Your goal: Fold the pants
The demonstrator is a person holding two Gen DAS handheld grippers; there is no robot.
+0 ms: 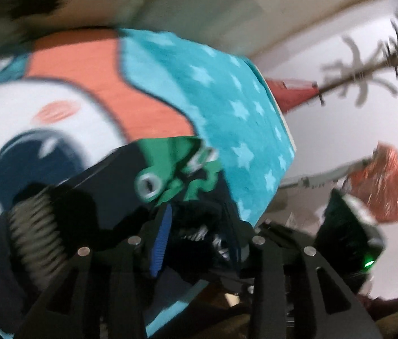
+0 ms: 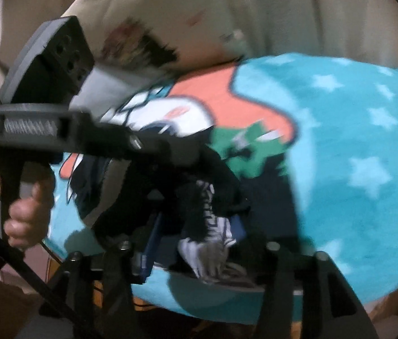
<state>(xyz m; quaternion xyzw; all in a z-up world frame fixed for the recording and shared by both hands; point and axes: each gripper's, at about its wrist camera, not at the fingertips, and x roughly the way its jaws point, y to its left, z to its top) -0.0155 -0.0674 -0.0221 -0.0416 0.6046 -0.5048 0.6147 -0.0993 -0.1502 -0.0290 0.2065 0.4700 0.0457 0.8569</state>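
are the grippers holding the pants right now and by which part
Both seem to. The left gripper pinches bunched dark fabric of the pants; the right gripper does too. Blur hides which part.

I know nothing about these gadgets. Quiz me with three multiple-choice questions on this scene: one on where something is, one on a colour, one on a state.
1. Where do the pants lie?
A. on the star-patterned blanket
B. on a bare floor
C. in a basket

2. What colour is the blanket's starry part?
A. yellow
B. teal
C. purple

3. What is the left gripper doing?
A. hanging open, away from the cloth
B. closed on dark fabric
C. holding a cup

Answers:
1 A, the dark pants with a green patch rest on the blanket in both views.
2 B, teal with pale stars.
3 B, dark cloth sits bunched between its blue-padded fingers; the right gripper also pinches fabric.
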